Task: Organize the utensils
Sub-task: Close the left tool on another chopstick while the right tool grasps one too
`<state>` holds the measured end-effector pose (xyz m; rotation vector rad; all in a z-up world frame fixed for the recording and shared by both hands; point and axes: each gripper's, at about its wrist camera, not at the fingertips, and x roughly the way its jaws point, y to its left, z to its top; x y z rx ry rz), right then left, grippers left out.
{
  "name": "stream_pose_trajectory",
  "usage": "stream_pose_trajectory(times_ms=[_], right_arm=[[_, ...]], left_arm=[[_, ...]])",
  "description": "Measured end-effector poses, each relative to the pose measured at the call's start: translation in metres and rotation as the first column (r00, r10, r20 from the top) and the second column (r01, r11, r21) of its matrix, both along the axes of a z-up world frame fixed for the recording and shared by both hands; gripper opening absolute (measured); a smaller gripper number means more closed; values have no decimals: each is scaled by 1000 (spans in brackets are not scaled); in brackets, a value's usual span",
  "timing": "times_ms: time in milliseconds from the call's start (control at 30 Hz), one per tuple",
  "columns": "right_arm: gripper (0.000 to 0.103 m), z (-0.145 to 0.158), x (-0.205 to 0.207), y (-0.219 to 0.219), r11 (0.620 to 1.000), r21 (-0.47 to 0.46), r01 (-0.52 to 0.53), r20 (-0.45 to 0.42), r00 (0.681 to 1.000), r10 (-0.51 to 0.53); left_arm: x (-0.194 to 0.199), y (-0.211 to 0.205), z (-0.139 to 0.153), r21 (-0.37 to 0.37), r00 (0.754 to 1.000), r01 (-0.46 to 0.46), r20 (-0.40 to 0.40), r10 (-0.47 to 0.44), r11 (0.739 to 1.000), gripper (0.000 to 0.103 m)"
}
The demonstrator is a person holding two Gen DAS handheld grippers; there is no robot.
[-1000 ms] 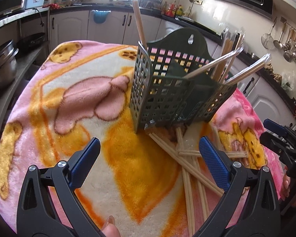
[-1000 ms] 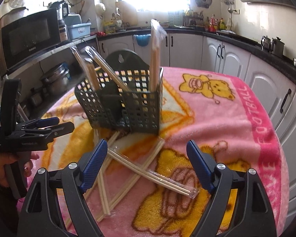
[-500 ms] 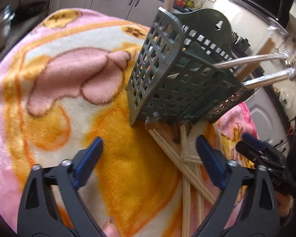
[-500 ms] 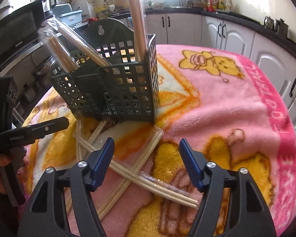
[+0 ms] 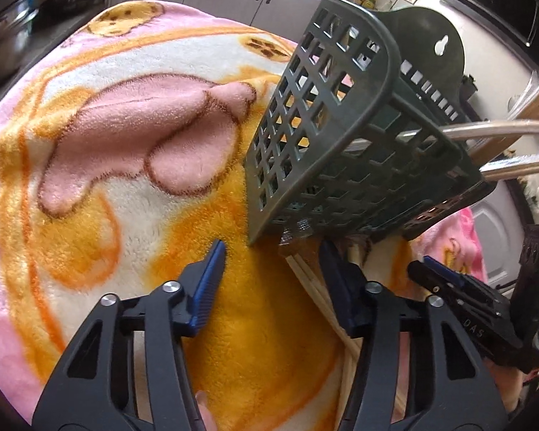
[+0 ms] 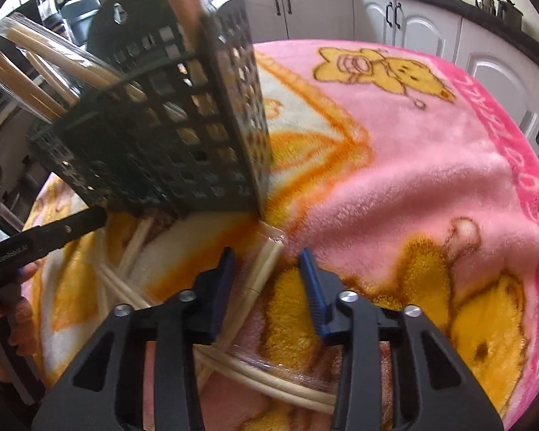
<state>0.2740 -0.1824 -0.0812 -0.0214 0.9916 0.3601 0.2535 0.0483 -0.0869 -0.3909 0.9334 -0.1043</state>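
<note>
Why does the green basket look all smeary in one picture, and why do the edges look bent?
Right wrist view: the basket is smeared by motion blur, and the chopsticks under it are soft too. Left wrist view: the basket is sharper, and the window at the top glares white. Both views: the fisheye lens bends straight lines and darkens the corners.
</note>
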Motion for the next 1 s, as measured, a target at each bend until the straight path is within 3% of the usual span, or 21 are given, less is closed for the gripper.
stream_pose_trajectory(times_ms=[100, 233, 533, 733, 1000], right_arm=[[22, -1, 0, -7, 1000, 4, 10, -7, 1000, -10], [19, 1, -1, -18, 1000, 16, 23, -13, 1000, -22], [14, 12, -18, -44, 998, 12, 67, 8, 998, -67], [12, 33, -26, -65, 992, 83, 91, 65, 993, -97], [9, 76, -43, -74, 990, 116, 82, 188, 977, -103]], left_arm=[[-1, 0, -1, 25, 1000, -2, 5, 1, 1000, 32], [0, 8, -3, 35, 1000, -9, 6, 9, 999, 18], [-6, 30, -7, -42, 1000, -12, 9, 13, 999, 2], [-20, 44, 2, -100, 999, -19, 46, 24, 995, 0], [-46, 46, 48, -125, 984, 6, 177, 17, 992, 0]])
